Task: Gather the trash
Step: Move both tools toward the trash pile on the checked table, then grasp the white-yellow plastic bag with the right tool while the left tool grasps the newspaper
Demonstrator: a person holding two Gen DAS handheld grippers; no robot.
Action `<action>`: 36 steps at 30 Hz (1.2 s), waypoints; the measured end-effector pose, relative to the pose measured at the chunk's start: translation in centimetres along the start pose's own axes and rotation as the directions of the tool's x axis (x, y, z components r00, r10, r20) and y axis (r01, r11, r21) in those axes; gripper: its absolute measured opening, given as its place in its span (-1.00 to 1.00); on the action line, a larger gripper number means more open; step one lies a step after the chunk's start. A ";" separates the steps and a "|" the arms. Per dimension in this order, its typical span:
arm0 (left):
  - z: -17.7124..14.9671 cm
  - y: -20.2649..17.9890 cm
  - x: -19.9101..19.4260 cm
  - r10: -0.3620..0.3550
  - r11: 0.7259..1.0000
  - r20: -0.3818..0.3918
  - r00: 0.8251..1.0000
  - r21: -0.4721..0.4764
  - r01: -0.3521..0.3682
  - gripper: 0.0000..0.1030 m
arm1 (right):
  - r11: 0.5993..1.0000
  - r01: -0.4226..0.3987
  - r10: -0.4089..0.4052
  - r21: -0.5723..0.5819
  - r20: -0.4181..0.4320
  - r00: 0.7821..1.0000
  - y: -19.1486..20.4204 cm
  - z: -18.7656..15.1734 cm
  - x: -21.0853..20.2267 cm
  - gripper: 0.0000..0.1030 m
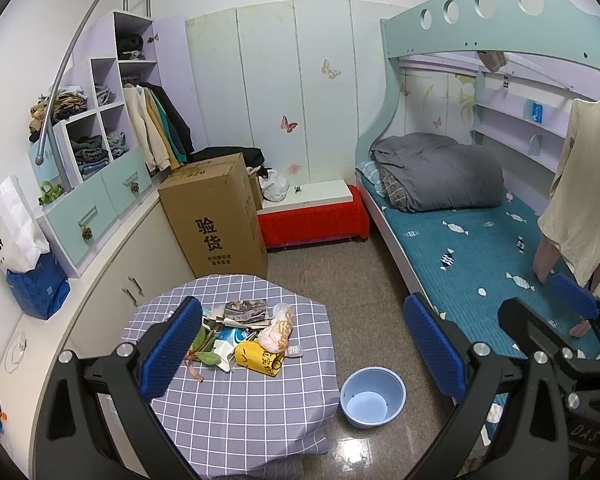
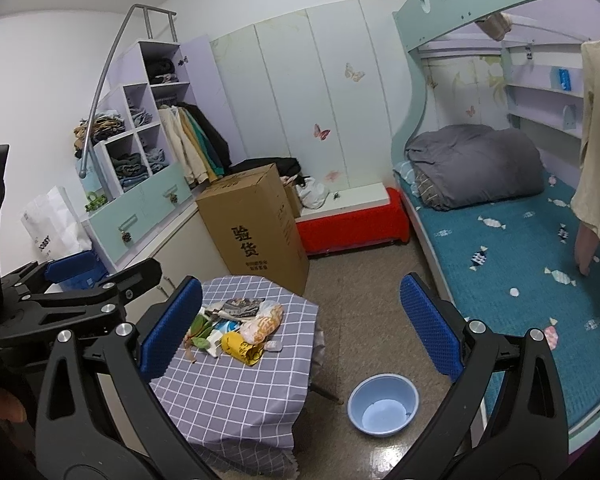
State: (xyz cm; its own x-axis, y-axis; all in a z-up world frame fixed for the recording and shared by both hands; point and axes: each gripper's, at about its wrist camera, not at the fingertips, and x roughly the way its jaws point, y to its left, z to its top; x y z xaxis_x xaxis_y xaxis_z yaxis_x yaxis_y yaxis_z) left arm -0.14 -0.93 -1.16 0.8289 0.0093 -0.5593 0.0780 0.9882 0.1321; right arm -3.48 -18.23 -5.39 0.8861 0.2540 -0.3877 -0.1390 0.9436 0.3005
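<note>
On the checked table (image 1: 236, 392) sits the trash pile (image 1: 246, 334), bunched toward its far side: yellow bag, crumpled wrappers, leaves, papers. Left gripper (image 1: 304, 346) hangs above the table, jaws spread wide, holding nothing. Right gripper (image 2: 300, 328) floats alongside, equally wide and empty. Blue basin (image 1: 373, 397) waits on the floor right of the table.

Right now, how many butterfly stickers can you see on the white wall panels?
2. One pale butterfly sits high on the panels; one pink butterfly sits lower, to its left. More butterflies may hide behind the box.
</note>
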 end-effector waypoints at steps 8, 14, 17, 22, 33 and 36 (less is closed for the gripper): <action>-0.8 1.1 1.2 0.024 1.000 -0.058 0.998 -0.018 -0.025 0.92 | 0.999 -0.026 0.027 0.024 -0.046 0.999 -0.7 -0.5 1.4 0.88; -2.7 4.2 4.2 0.054 0.995 -0.146 0.988 -0.070 -0.064 0.92 | 0.998 -0.057 0.061 0.027 -0.146 0.987 0.3 -2.1 5.3 0.88; -4.2 7.1 6.4 0.066 0.991 -0.197 0.978 -0.104 -0.088 0.92 | 0.997 -0.077 0.080 0.024 -0.189 0.979 1.4 -3.1 7.7 0.88; -6.8 12.2 10.4 0.089 0.980 -0.299 0.950 -0.145 -0.137 0.92 | 0.994 -0.108 0.104 0.005 -0.300 0.948 4.5 -6.0 14.0 0.88; -10.9 20.8 23.7 0.032 0.985 -0.485 0.874 -0.132 -0.109 0.92 | 0.997 -0.018 0.051 0.072 -0.489 0.871 9.0 -11.8 29.1 0.88; -11.0 21.7 27.3 -0.004 0.990 -0.511 0.860 -0.125 -0.070 0.92 | 0.995 0.033 0.021 0.097 -0.513 0.858 9.0 -12.6 33.0 0.88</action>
State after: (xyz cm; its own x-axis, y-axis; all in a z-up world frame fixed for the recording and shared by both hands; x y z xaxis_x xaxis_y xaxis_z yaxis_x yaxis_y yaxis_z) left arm 18.06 22.42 -22.58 0.4291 0.0825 -0.8995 -0.0505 0.9965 0.0673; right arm 18.98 1.30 -26.43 0.5307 0.3470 -0.7733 -0.0656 0.9265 0.3706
